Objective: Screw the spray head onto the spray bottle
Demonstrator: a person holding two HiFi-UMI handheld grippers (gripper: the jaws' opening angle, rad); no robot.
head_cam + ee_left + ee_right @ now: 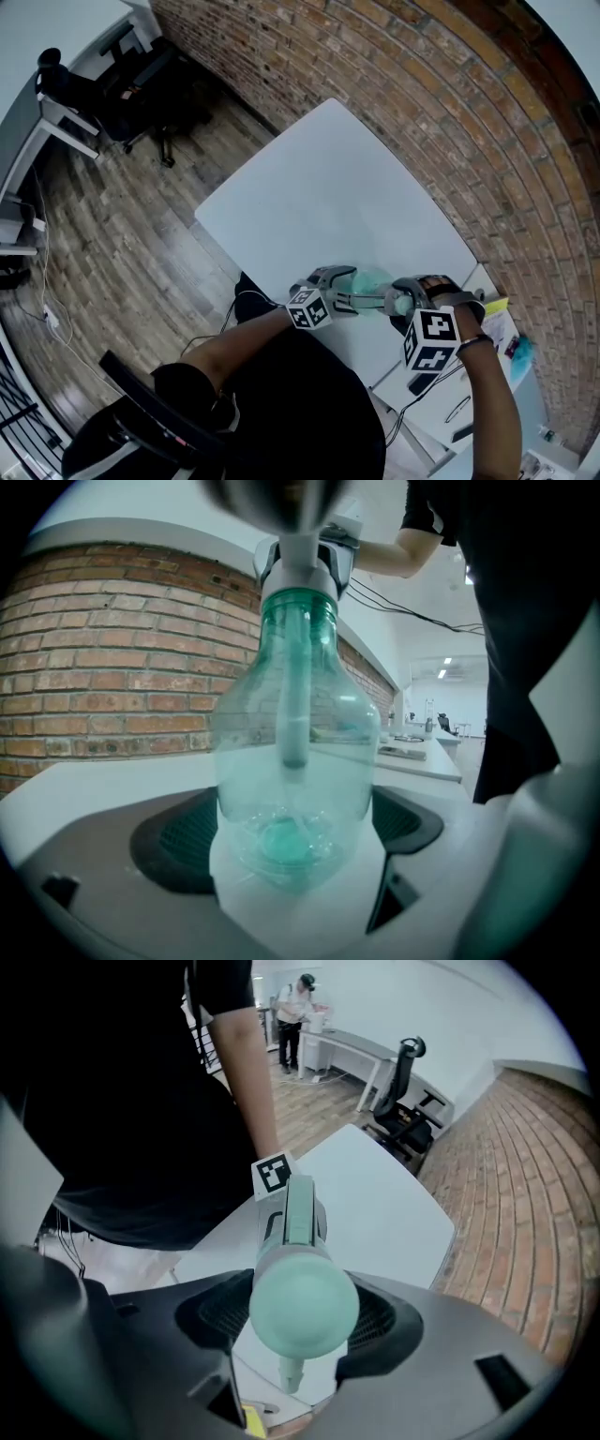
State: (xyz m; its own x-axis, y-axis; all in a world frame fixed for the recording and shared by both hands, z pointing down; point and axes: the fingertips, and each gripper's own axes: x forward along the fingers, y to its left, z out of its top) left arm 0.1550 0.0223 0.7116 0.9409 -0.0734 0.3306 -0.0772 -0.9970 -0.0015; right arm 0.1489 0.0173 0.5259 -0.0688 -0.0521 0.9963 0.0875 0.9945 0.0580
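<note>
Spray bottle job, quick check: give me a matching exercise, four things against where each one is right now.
Things:
1. spray bottle
2. spray head
3. dip tube
4. table

Places:
A. gripped by the right gripper
B. white, beside the brick wall
C. gripped by the left gripper
D. inside the spray bottle

Pairs: 1-C, 2-A, 3-D, 4-B

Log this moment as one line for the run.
left tongs: shut on bottle | right tongs: shut on spray head | spray head: at neck, tube inside bottle | screwed tight: cannot tell
</note>
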